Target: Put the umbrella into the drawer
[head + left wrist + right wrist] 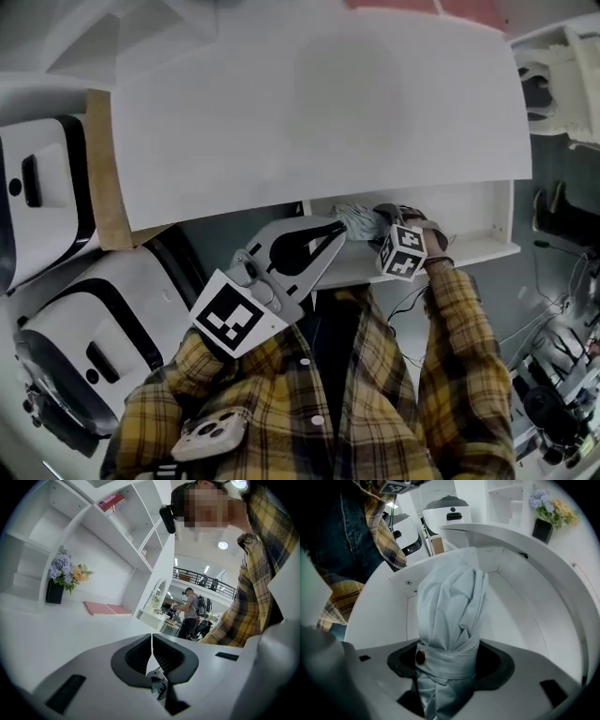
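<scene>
A folded pale blue umbrella (450,620), bound by a strap with a brass snap, stands upright between the right gripper's jaws. My right gripper (450,663) is shut on it, and the umbrella's tip points into the open white drawer (515,616). In the head view the umbrella (359,221) lies over the drawer (469,246), under the white desk top (319,103), with the right gripper (380,225) just behind it. My left gripper (330,231) hovers at the drawer's left end, close to the umbrella. Its jaws are shut with nothing between them (152,637).
White and black machines (56,187) stand to the left of the desk, beside a brown panel (103,178). Cables and gear (553,394) crowd the floor at the right. Shelves above the desk hold a flower pot (63,576) and pink books (105,608).
</scene>
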A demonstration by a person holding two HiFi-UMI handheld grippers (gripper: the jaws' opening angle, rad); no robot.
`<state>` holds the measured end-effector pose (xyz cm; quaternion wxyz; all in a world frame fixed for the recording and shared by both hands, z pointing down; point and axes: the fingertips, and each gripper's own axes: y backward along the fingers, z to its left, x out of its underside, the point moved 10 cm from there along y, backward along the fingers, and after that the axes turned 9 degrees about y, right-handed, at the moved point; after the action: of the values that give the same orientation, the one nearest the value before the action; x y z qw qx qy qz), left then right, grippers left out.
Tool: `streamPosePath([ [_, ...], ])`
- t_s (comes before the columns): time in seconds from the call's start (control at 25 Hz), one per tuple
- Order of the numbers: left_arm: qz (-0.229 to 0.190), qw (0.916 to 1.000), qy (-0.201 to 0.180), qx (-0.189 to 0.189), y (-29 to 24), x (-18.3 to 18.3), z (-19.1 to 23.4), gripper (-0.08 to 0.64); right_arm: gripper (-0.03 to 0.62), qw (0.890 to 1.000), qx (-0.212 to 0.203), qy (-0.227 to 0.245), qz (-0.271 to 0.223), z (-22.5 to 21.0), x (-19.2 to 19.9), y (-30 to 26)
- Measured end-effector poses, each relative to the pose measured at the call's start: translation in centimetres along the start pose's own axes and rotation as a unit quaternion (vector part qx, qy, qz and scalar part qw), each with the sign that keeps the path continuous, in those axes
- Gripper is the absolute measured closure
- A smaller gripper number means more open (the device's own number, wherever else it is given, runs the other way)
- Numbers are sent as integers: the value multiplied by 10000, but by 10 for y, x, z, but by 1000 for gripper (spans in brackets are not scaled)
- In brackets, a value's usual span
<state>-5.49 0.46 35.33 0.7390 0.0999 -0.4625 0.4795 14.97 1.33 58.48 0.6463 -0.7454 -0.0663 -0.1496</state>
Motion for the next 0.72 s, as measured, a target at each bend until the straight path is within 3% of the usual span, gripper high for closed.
streamPosePath([
  [0.72, 37, 10000, 57, 27, -1, 6, 0, 534, 281, 9994, 167, -139, 260, -1, 3, -14],
])
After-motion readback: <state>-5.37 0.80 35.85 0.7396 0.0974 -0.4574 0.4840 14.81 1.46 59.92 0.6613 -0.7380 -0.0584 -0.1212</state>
